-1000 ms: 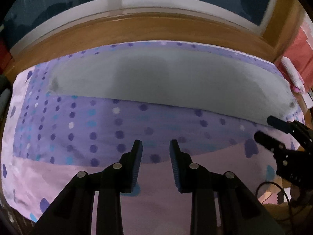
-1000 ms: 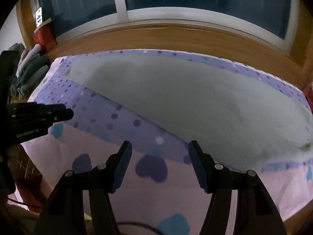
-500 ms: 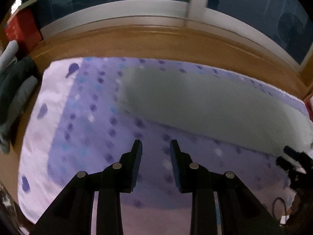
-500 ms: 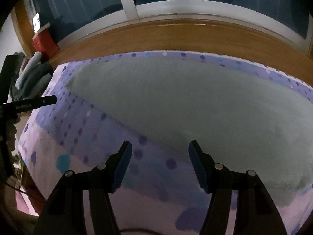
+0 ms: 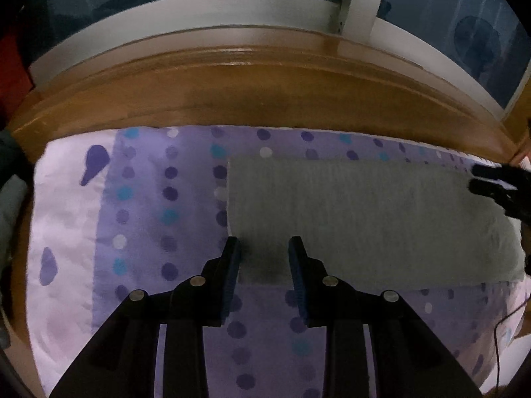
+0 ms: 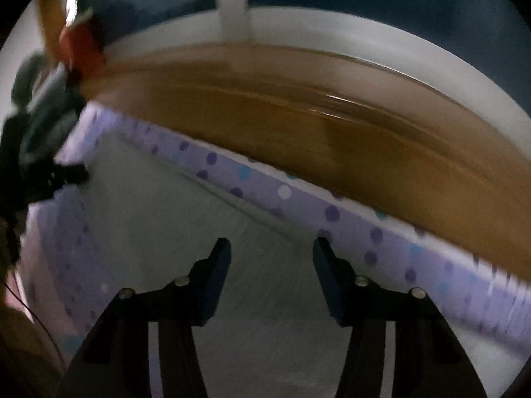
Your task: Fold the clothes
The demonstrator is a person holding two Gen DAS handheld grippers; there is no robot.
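A grey cloth [image 5: 365, 219] lies flat as a long strip on a purple dotted bedsheet [image 5: 166, 199]. My left gripper [image 5: 264, 245] is open, its fingers straddling the cloth's near left corner just above it. The right gripper [image 5: 478, 180] shows at the cloth's far right end in the left wrist view. In the blurred right wrist view the cloth [image 6: 159, 238] fills the foreground, and my right gripper [image 6: 270, 248] is open wide over it with nothing between the fingers. The left gripper [image 6: 71, 174] appears dark at the left edge there.
A wooden ledge [image 5: 265, 93] and a window frame [image 5: 205, 10] run along the far side of the bed. Folded dark clothes [image 6: 43, 99] and a red item [image 6: 81, 49] sit at the far left. A thin cable [image 5: 497, 338] hangs at the right bed edge.
Both grippers moved forward and down onto the cloth. The left gripper swung left to the cloth's left corner; the right gripper went to the right end. Both stayed open.
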